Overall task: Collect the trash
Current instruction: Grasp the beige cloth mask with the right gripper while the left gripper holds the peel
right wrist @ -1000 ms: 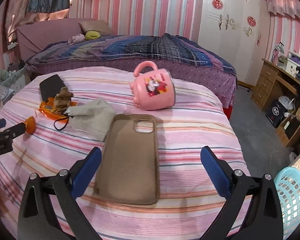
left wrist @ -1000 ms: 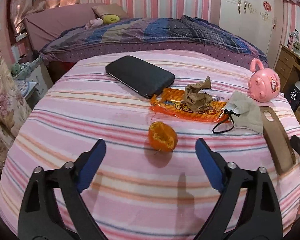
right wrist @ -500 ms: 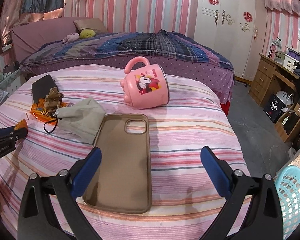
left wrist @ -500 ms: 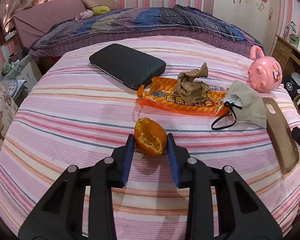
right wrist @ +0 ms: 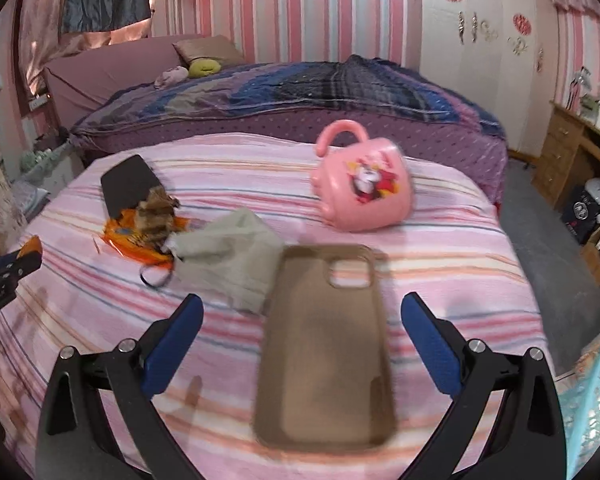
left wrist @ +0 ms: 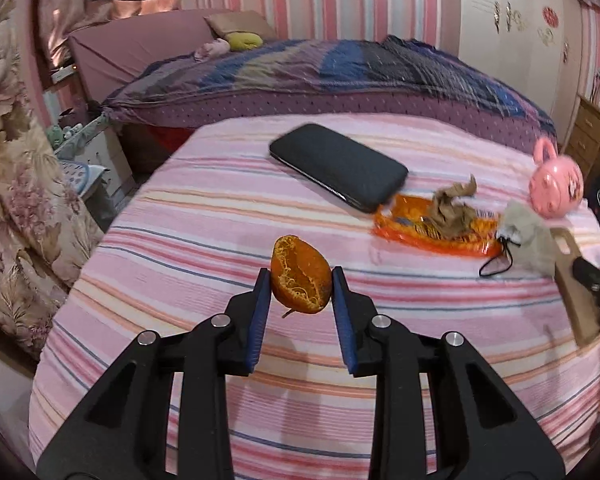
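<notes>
My left gripper (left wrist: 300, 278) is shut on an orange peel (left wrist: 301, 280), held a little above the striped tablecloth (left wrist: 204, 240). Further right lie an orange snack wrapper (left wrist: 432, 236) with a crumpled brown paper (left wrist: 452, 210) on it, and a grey face mask (left wrist: 528, 236). In the right wrist view my right gripper (right wrist: 302, 316) stands open over a brown phone case (right wrist: 324, 352). The mask (right wrist: 228, 256), wrapper (right wrist: 128, 240) and brown paper (right wrist: 156, 208) lie to its left, and the left gripper's tip with the peel (right wrist: 30, 245) shows at the left edge.
A black phone (left wrist: 340, 166) lies at the back of the table and a pink mug (right wrist: 364, 184) on its side at the right. A light blue basket (right wrist: 596, 408) stands below the table's right edge. A bed (right wrist: 300, 92) lies behind, a wooden desk (right wrist: 572, 144) at right.
My left gripper closed on the orange peel and lifted it off the cloth, swinging left. The right gripper stayed open and shifted so the phone case now sits between its fingers.
</notes>
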